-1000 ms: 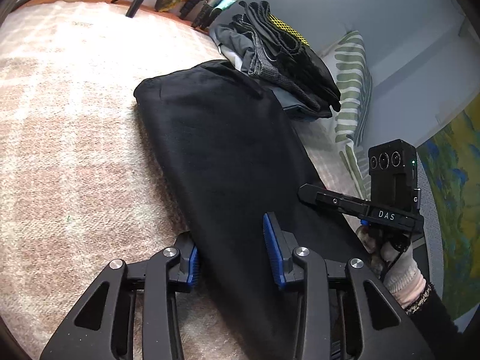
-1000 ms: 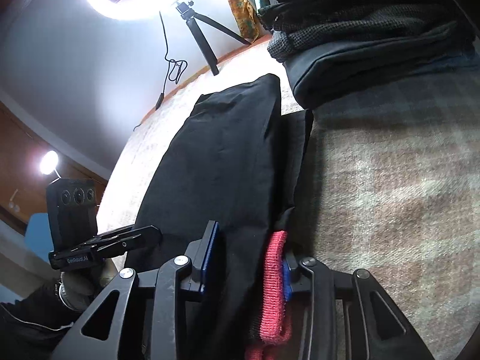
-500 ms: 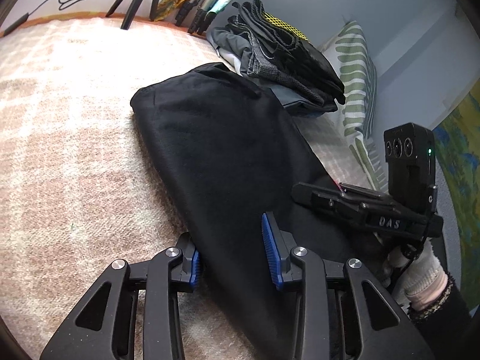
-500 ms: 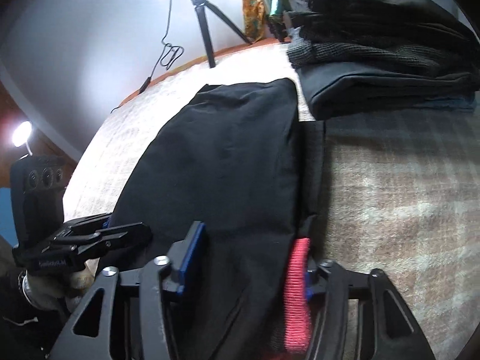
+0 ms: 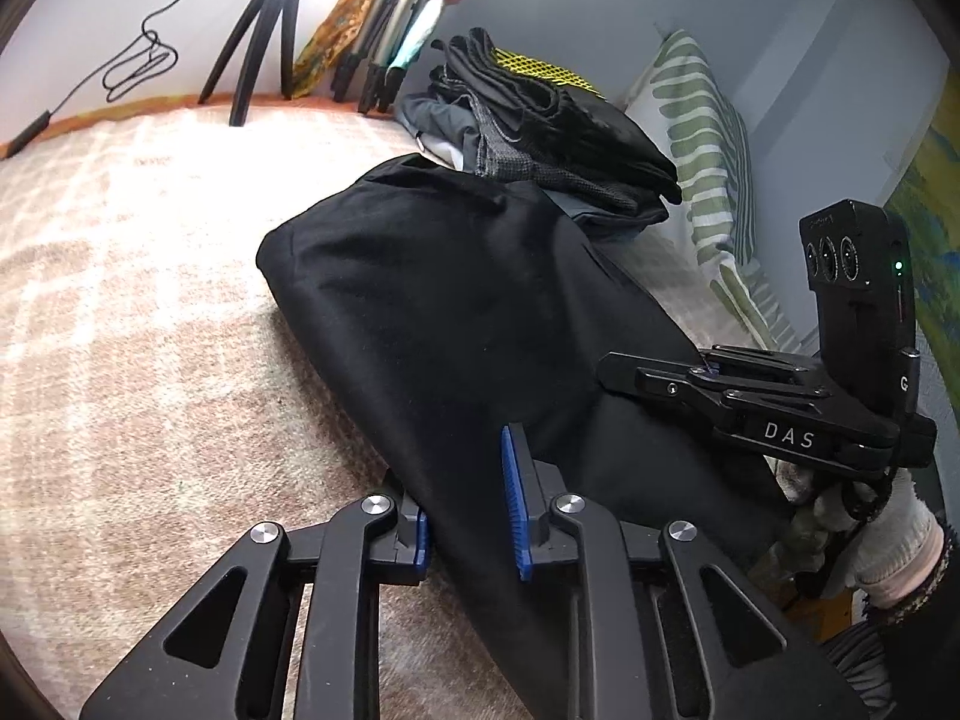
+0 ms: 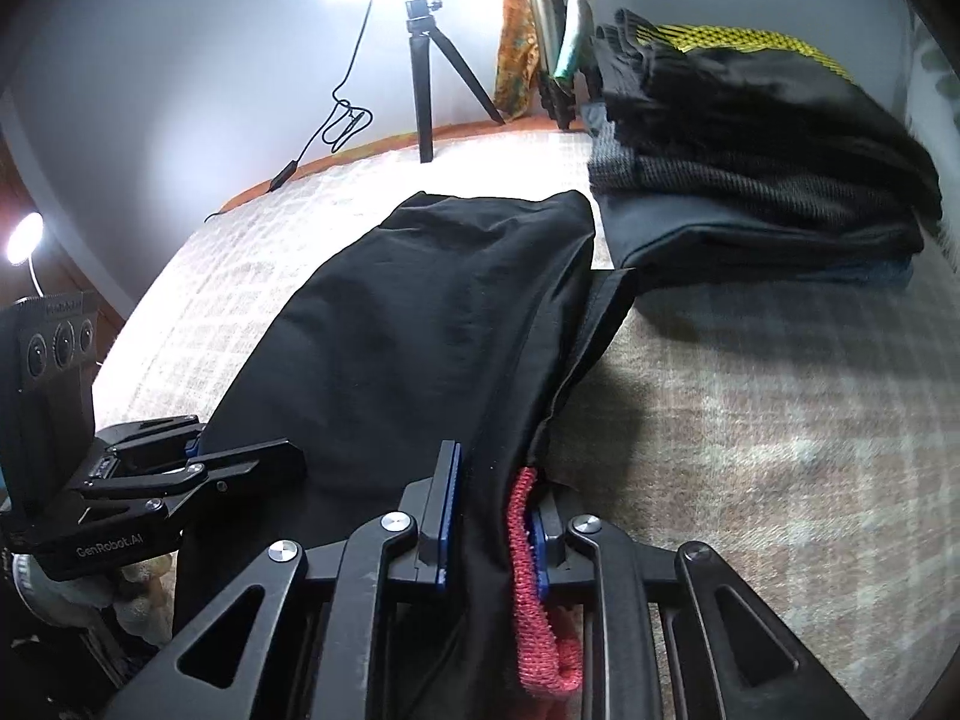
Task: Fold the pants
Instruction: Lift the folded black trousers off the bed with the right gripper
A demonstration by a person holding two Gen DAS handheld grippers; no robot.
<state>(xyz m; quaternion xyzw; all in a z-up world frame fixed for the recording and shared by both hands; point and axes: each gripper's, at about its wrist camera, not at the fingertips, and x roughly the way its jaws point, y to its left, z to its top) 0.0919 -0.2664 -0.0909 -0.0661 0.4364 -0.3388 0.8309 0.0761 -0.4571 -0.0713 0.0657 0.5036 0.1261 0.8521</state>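
Black pants (image 5: 456, 306) lie lengthwise on the checked blanket (image 5: 132, 360), the far end folded; they also show in the right wrist view (image 6: 420, 324). My left gripper (image 5: 465, 516) is shut on the near left edge of the pants, cloth filling the gap between its blue pads. My right gripper (image 6: 492, 516) is shut on the near right edge, with a red knitted strip (image 6: 531, 588) of the waistband against its right pad. Each gripper shows in the other's view: the right one (image 5: 708, 378) and the left one (image 6: 240, 462).
A stack of folded dark clothes (image 5: 558, 138) sits just beyond the pants, also in the right wrist view (image 6: 756, 180). A striped pillow (image 5: 708, 162) lies by the wall. A tripod (image 6: 426, 72) and cable (image 5: 138, 60) stand at the blanket's far edge.
Both grippers have lifted and moved forward with the near end of the pants, towards the stack of clothes. Both grips stayed shut.
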